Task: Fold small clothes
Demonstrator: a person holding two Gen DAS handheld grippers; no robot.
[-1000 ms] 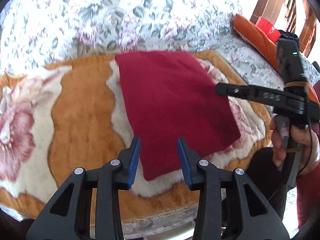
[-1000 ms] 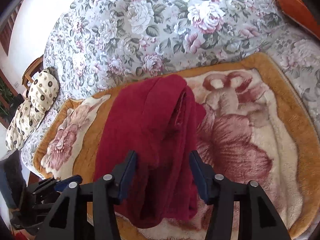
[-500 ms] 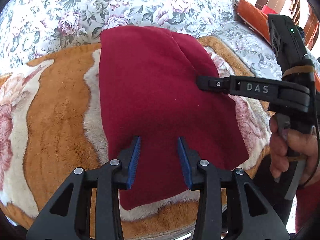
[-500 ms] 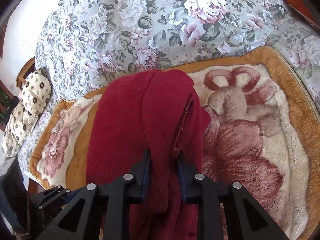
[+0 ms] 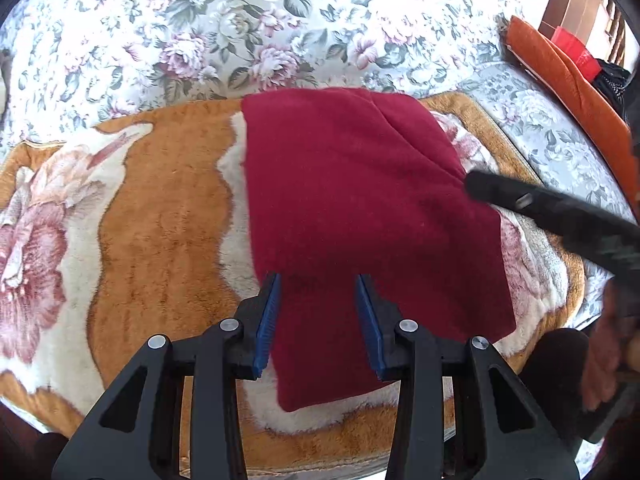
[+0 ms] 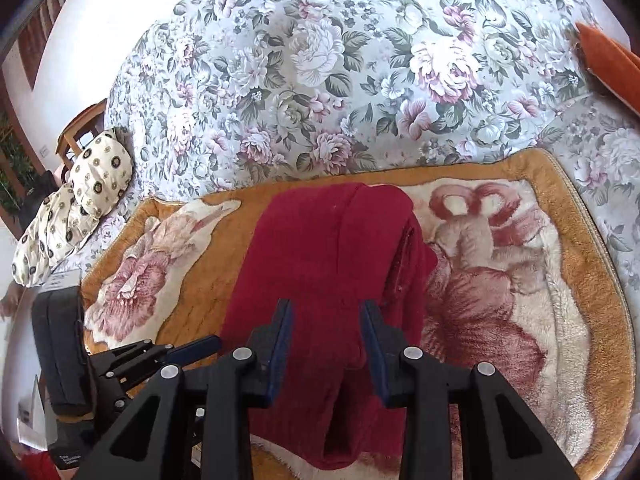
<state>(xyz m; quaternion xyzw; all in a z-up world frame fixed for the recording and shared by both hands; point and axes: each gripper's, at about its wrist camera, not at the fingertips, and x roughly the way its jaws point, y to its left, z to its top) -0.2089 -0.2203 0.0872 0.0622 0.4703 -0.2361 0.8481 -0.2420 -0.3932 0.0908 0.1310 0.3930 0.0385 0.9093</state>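
Note:
A dark red garment [image 5: 360, 216] lies folded on a plush orange and cream blanket [image 5: 160, 216]. My left gripper [image 5: 320, 312] hovers over its near edge. The blue pads [image 5: 269, 320] stand apart, and flat cloth shows in the gap. In the right wrist view the red garment [image 6: 328, 264] has a doubled, ridged right edge. My right gripper [image 6: 326, 332] sits over its near part, its jaws opening with red cloth between them. The right gripper's black finger [image 5: 520, 200] reaches in blurred over the garment's right edge. The left gripper [image 6: 188, 350] shows at the lower left.
A floral sofa cover [image 6: 360, 80] rises behind the blanket [image 6: 520, 264]. An orange cushion [image 5: 568, 84] lies at the right, and cream patterned pillows [image 6: 80, 192] at the far left. A person's hand [image 5: 608, 344] holds the right gripper's handle.
The right jaws narrowed onto a fold of the red cloth, then spread again and drew back a little. The left gripper moved forward over the garment's near edge.

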